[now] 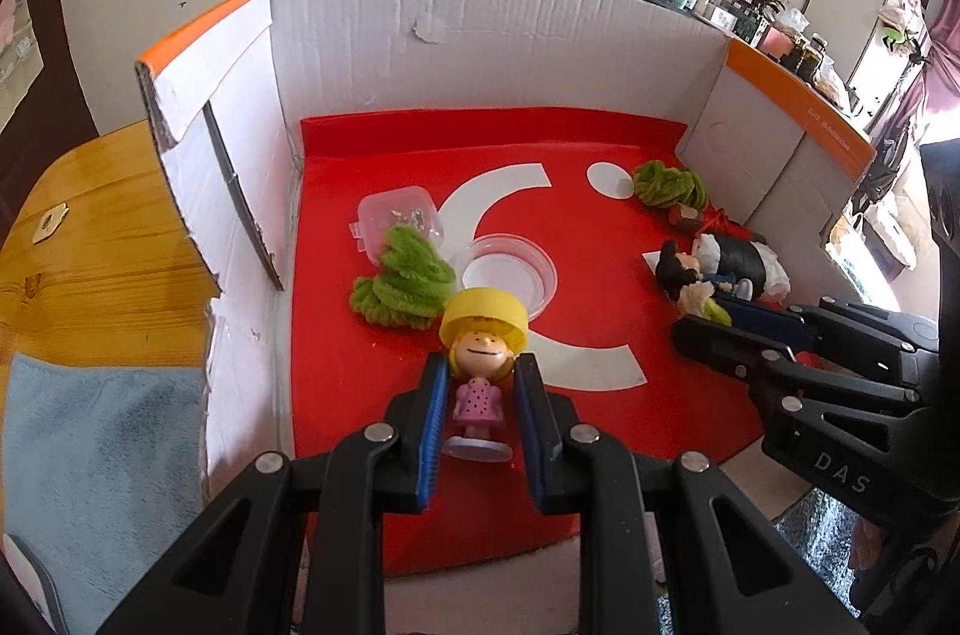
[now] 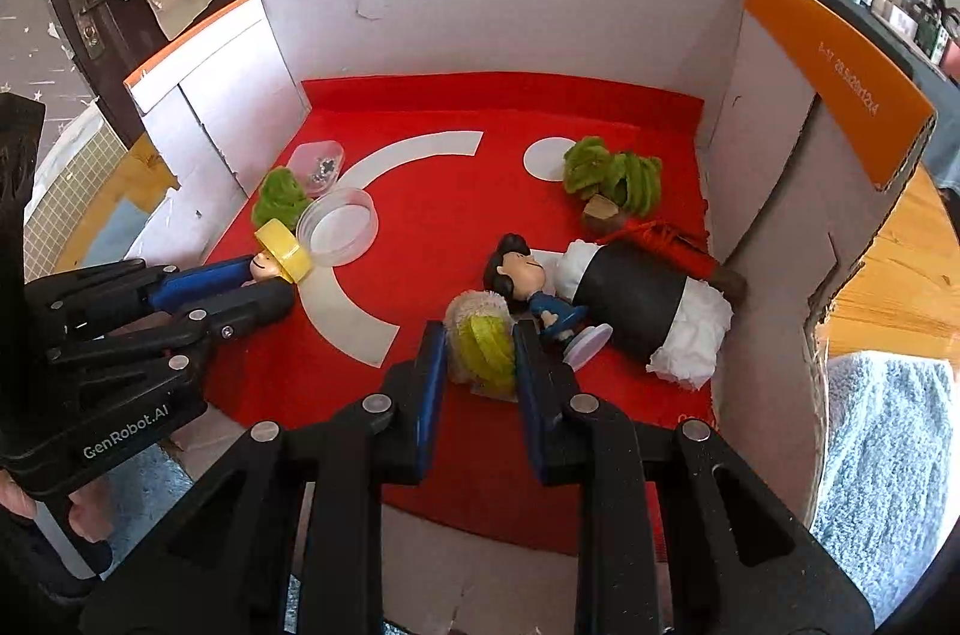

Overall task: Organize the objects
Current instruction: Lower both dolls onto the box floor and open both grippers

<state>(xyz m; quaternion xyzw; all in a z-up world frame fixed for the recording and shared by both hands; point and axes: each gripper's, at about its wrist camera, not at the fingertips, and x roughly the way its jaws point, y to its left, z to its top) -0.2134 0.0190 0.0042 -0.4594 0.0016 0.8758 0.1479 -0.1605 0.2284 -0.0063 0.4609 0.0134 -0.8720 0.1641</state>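
My left gripper (image 1: 480, 365) is shut on a yellow-haired figurine in a pink dress (image 1: 477, 395), which stands upright on its round base on the red mat (image 1: 372, 365). The right wrist view shows that figurine (image 2: 279, 260) from the side, in the left gripper (image 2: 264, 287). My right gripper (image 2: 480, 332) is shut on a fuzzy yellow-green and white bundle (image 2: 483, 344) low over the mat. The left wrist view shows the right gripper (image 1: 699, 326) with the bundle (image 1: 705, 305) at its tips. A dark-haired figurine in blue (image 2: 528, 278) lies just beyond it.
White cardboard walls (image 1: 492, 41) with orange edges enclose the mat on three sides. On it lie a clear round dish (image 2: 339, 227), a small clear box (image 2: 318, 164), two green chenille tufts (image 2: 279, 200) (image 2: 612, 176) and a black-and-white roll (image 2: 642, 317). A wooden table (image 1: 90, 245) lies outside.
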